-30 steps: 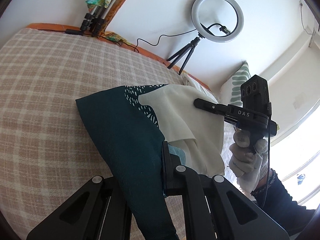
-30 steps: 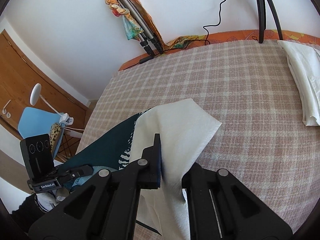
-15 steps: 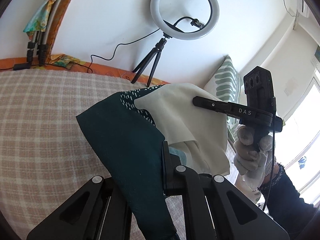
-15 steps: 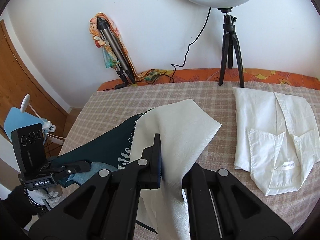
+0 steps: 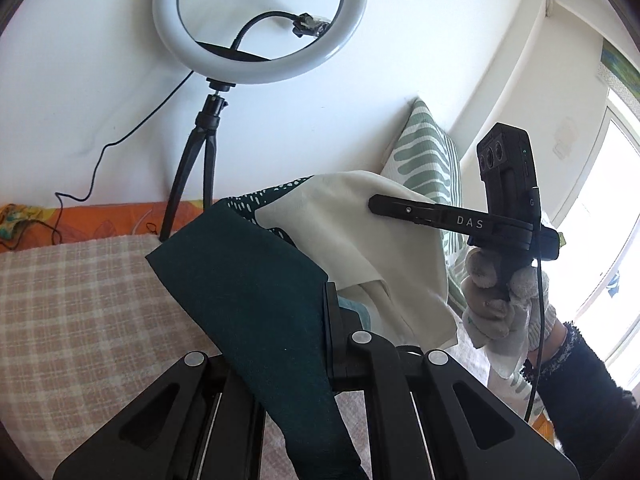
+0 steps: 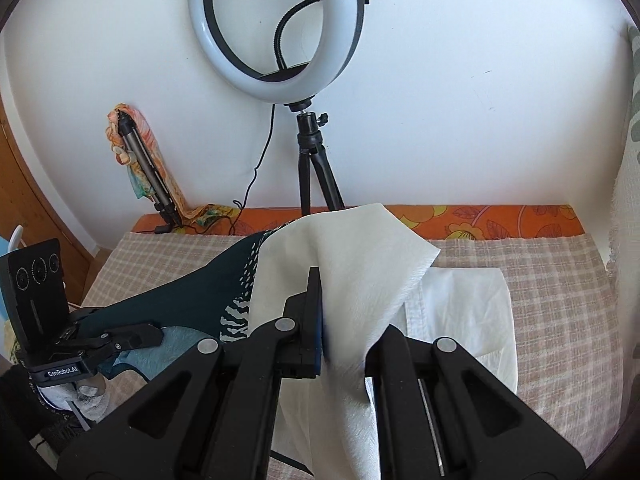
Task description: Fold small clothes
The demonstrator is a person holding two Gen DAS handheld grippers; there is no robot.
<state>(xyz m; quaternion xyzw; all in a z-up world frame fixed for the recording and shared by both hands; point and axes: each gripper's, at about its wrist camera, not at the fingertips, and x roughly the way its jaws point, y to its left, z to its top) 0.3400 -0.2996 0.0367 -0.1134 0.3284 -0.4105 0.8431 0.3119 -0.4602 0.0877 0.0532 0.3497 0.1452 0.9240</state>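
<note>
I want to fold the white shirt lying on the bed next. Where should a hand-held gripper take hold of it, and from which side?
Judging from the right wrist view, the white shirt lies flat on the checked bedspread, so a pinch from above would only press it down. Its near right edge, toward the bottom corner, looks loose and unobstructed. I would slide one finger under there from the near side, low and level.

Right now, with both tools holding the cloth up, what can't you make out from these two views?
- Left tool grip: left wrist view, teal-and-cream cloth drapes over the fingers.
- Cloth's lower edge: cut off by the frame bottom in both views.
- White shirt on the bed: right wrist view, near part hidden behind the cloth and right tool.
</note>
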